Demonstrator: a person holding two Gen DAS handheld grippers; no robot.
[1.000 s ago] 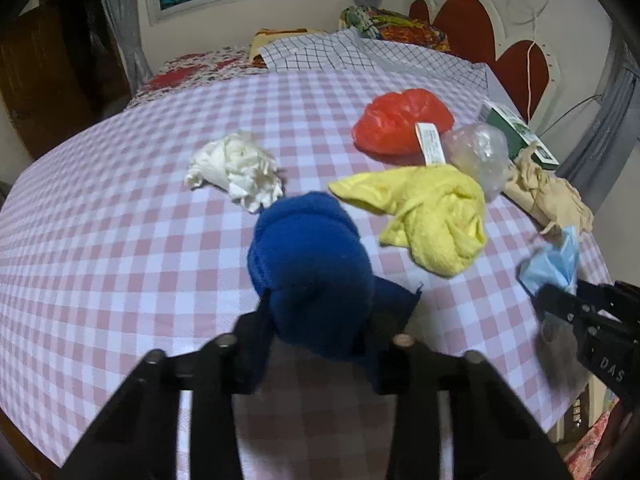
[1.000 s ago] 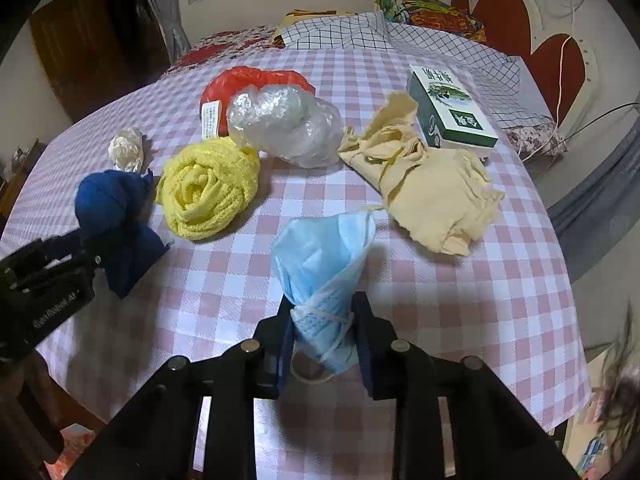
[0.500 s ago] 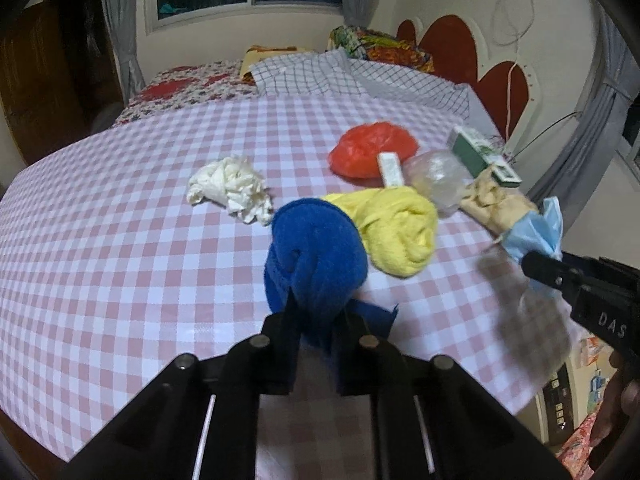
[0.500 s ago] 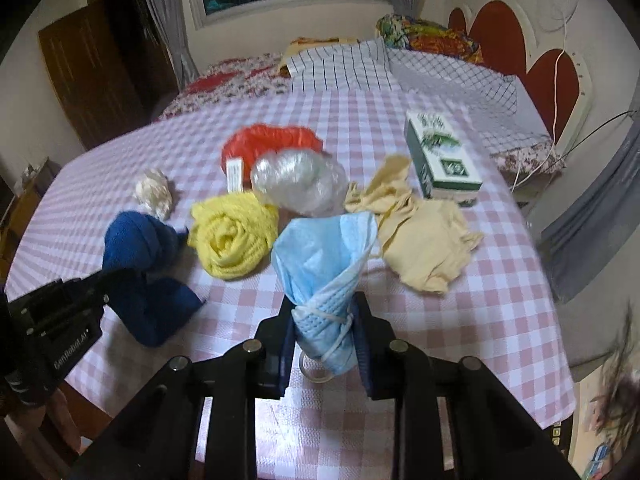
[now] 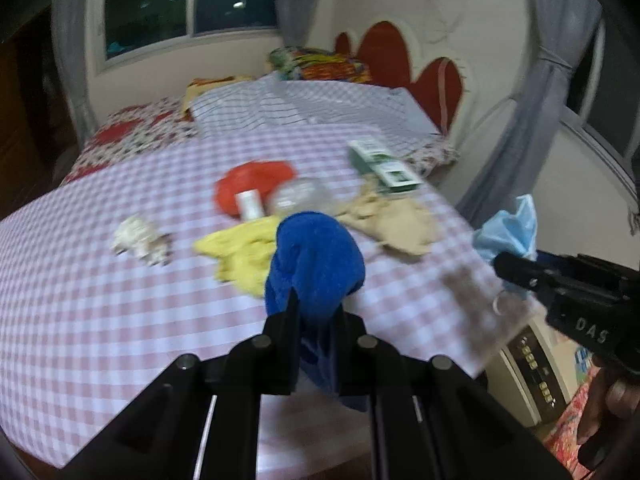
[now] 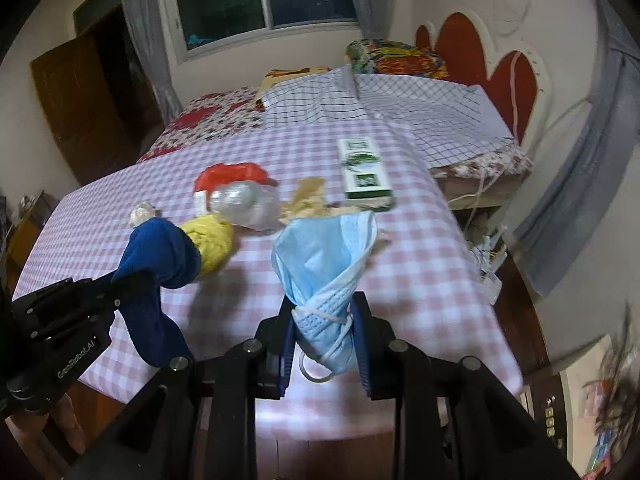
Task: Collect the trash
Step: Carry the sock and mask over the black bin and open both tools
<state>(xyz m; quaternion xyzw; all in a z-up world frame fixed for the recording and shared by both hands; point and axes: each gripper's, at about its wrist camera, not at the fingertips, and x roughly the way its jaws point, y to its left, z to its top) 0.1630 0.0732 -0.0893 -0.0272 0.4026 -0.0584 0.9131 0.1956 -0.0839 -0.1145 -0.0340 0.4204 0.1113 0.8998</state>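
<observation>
You are holding both grippers angled down over the near edge of the table [image 6: 420, 240], side by side. Your left gripper [image 5: 316, 320] is clamping tight on the blue cloth [image 5: 316, 256]; its jaws have just been closing on it. The cloth's knotted bulk is standing up past the fingertips, pointing toward the table's far side, while a loose tail is hanging below the fingers [image 5: 286, 332]. Your right gripper [image 6: 324, 320] is pinching the mask [image 6: 324, 256] at its gathered lower end, jaws narrowed on it. The mask's long axis is running along the fingers [image 6: 362, 332], fanning open above them, an ear loop dangling beneath. Both items are hanging clear above the table.
</observation>
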